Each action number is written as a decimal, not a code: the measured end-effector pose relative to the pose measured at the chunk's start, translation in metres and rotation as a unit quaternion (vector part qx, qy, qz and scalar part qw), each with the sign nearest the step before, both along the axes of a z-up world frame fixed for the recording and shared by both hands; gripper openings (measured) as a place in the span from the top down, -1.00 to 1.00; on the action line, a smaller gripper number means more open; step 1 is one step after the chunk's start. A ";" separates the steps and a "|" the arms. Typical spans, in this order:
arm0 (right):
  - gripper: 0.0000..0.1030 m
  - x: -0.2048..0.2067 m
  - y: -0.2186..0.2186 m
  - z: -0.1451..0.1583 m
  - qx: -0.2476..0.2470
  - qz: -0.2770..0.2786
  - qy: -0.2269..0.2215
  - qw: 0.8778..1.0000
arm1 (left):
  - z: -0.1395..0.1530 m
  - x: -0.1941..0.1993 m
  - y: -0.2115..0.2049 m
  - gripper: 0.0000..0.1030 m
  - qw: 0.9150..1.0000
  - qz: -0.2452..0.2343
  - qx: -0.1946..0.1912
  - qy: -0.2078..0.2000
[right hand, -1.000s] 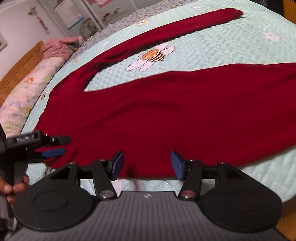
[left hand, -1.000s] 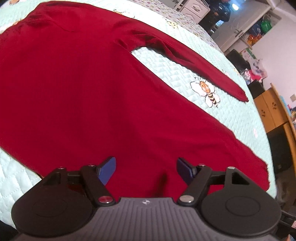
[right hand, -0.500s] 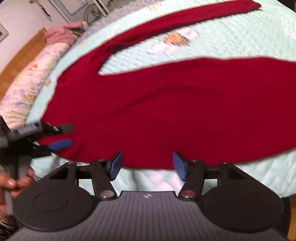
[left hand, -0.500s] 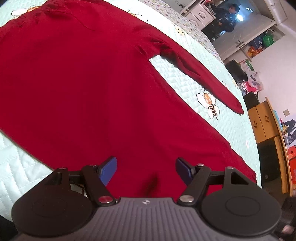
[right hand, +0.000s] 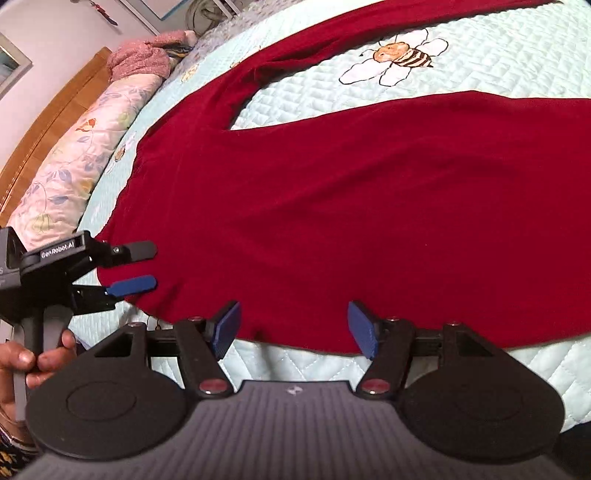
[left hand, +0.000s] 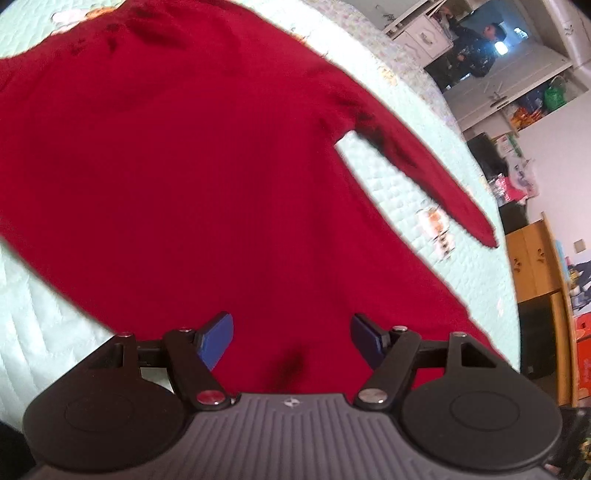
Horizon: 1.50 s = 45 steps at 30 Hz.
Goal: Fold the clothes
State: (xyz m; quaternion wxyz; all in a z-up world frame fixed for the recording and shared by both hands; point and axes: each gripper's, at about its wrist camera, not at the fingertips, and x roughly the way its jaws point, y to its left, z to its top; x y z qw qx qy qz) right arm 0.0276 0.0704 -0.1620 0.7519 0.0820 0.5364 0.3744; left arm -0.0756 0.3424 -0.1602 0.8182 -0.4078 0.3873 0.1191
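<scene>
Right now a red long-sleeved garment [right hand: 369, 206] lies spread flat on the pale green quilted bedspread [right hand: 498, 70], its body running across the bed and one sleeve [left hand: 424, 173] angled away from it, leaving a wedge of bare quilt between sleeve and body. A stitched bee motif [right hand: 400, 55] sits in that wedge.

The left gripper [right hand: 147, 267] hovers over the garment's near corner by the shoulder end, fingers well apart with nothing pinched between them; a hand [right hand: 33, 362] grips its handle. The right gripper [right hand: 293, 326] hangs over the near edge of the cloth further along, its blue pads [right hand: 227, 325] spreading apart, with the hem lying below them and not pressed by either pad.

Beyond the garment, a floral bolster pillow [right hand: 74, 155] runs along the wooden headboard [right hand: 48, 122], with a pink knitted bundle [right hand: 144, 55] at its far end. On the far side of the bed stand a white cabinet [left hand: 424, 33], a wooden cupboard [left hand: 535, 266], and shelves of bright clutter [left hand: 532, 107]; a person [left hand: 476, 48] in dark clothes stands in the doorway. Nothing lies on top of the garment.
</scene>
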 end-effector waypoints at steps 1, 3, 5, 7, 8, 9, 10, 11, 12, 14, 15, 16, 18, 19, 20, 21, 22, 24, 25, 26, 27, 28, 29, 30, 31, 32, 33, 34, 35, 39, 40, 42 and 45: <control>-0.28 0.001 0.000 0.001 0.000 -0.002 0.004 1.000 | 0.005 0.001 0.002 -0.42 1.000 0.002 0.001 -0.015; -0.28 0.004 -0.001 0.006 0.006 -0.005 0.006 1.000 | 0.014 0.004 0.008 -0.43 0.999 0.009 0.004 -0.038; -0.28 0.009 0.000 0.016 0.021 -0.010 -0.008 1.000 | 0.018 0.015 0.016 -0.43 0.998 0.033 0.007 -0.043; -0.28 0.017 0.007 0.029 0.026 -0.010 -0.045 0.999 | 0.019 0.028 0.026 -0.43 0.996 0.081 0.007 -0.025; -0.28 0.022 0.014 0.041 0.023 -0.003 -0.081 0.996 | 0.018 0.036 0.032 -0.43 0.994 0.109 0.011 -0.008; -0.27 0.025 0.024 0.053 0.013 0.012 -0.129 0.991 | 0.017 0.043 0.036 -0.43 0.991 0.130 0.020 0.005; -0.28 0.028 0.037 0.065 0.001 0.031 -0.185 0.982 | 0.016 0.049 0.039 -0.43 0.989 0.145 0.031 0.010; -0.28 0.030 0.051 0.075 -0.011 0.052 -0.238 0.970 | 0.014 0.054 0.040 -0.43 0.988 0.151 0.042 0.009; -0.29 0.033 0.066 0.082 -0.022 0.075 -0.287 0.955 | 0.011 0.057 0.041 -0.43 0.987 0.154 0.050 0.008; -0.32 0.042 0.096 0.087 -0.041 0.121 -0.368 0.921 | 0.001 0.056 0.041 -0.43 0.988 0.143 0.058 0.002; -0.32 0.049 0.113 0.084 -0.052 0.142 -0.397 0.905 | -0.005 0.055 0.041 -0.43 0.989 0.138 0.062 -0.001; -0.32 0.058 0.131 0.079 -0.066 0.161 -0.417 0.892 | -0.010 0.055 0.040 -0.43 0.989 0.132 0.066 -0.004; -0.32 0.073 0.162 0.064 -0.097 0.193 -0.446 0.868 | -0.019 0.054 0.041 -0.43 0.990 0.120 0.073 -0.011; -0.28 0.079 0.177 0.054 -0.115 0.211 -0.461 0.854 | -0.019 0.053 0.042 -0.45 0.991 0.112 0.076 -0.018; -0.25 0.084 0.191 0.044 -0.134 0.226 -0.476 0.839 | -0.020 0.052 0.044 -0.46 0.991 0.103 0.078 -0.022; -0.16 0.088 0.203 0.034 -0.153 0.238 -0.490 0.824 | -0.019 0.052 0.046 -0.46 0.992 0.095 0.078 -0.022; -0.01 0.093 0.214 0.025 -0.171 0.250 -0.503 0.810 | -0.019 0.053 0.049 -0.47 0.993 0.091 0.076 -0.022; 0.20 0.100 0.227 0.011 -0.194 0.268 -0.519 0.788 | -0.021 0.054 0.051 -0.52 0.993 0.086 0.070 -0.027; 0.28 0.102 0.232 0.006 -0.203 0.276 -0.526 0.779 | -0.022 0.055 0.052 -0.54 0.994 0.084 0.069 -0.030; 0.29 0.105 0.237 0.000 -0.212 0.283 -0.532 0.769 | -0.023 0.056 0.051 -0.56 0.994 0.081 0.070 -0.033; 0.29 0.108 0.242 -0.006 -0.221 0.291 -0.539 0.759 | -0.023 0.057 0.050 -0.57 0.994 0.077 0.072 -0.036; 0.29 0.111 0.247 -0.011 -0.230 0.295 -0.547 0.749 | -0.023 0.057 0.049 -0.57 0.994 0.073 0.078 -0.037; 0.29 0.113 0.250 -0.015 -0.236 0.297 -0.554 0.741 | -0.023 0.058 0.047 -0.59 0.993 0.068 0.083 -0.037; 0.29 0.116 0.252 -0.019 -0.240 0.299 -0.557 0.736 | -0.022 0.059 0.045 -0.60 0.993 0.064 0.089 -0.036; 0.29 0.119 0.254 -0.022 -0.242 0.301 -0.560 0.733 | -0.022 0.060 0.043 -0.61 0.993 0.060 0.094 -0.035; 0.29 0.121 0.257 -0.024 -0.243 0.306 -0.561 0.730 | -0.022 0.061 0.042 -0.62 0.993 0.058 0.096 -0.035; 0.29 0.123 0.260 -0.026 -0.244 0.310 -0.562 0.727 | -0.022 0.060 0.042 -0.63 0.993 0.057 0.095 -0.036; 0.29 0.125 0.261 -0.027 -0.247 0.313 -0.565 0.722 | -0.022 0.060 0.042 -0.63 0.993 0.057 0.094 -0.037; 0.33 0.126 0.263 -0.029 -0.250 0.319 -0.568 0.716 | -0.023 0.060 0.043 -0.63 0.993 0.057 0.092 -0.039; 0.69 0.128 0.269 -0.035 -0.256 0.340 -0.588 0.687 | -0.025 0.058 0.048 -0.64 0.994 0.059 0.076 -0.046; 0.94 0.127 0.267 -0.037 -0.259 0.345 -0.590 0.683 | -0.025 0.058 0.050 -0.64 0.995 0.060 0.070 -0.048; 0.93 0.122 0.259 -0.038 -0.268 0.356 -0.589 0.675 | -0.026 0.056 0.054 -0.64 0.995 0.063 0.057 -0.052; 0.94 0.115 0.244 -0.038 -0.272 0.368 -0.581 0.674 | -0.027 0.055 0.058 -0.64 0.995 0.066 0.044 -0.057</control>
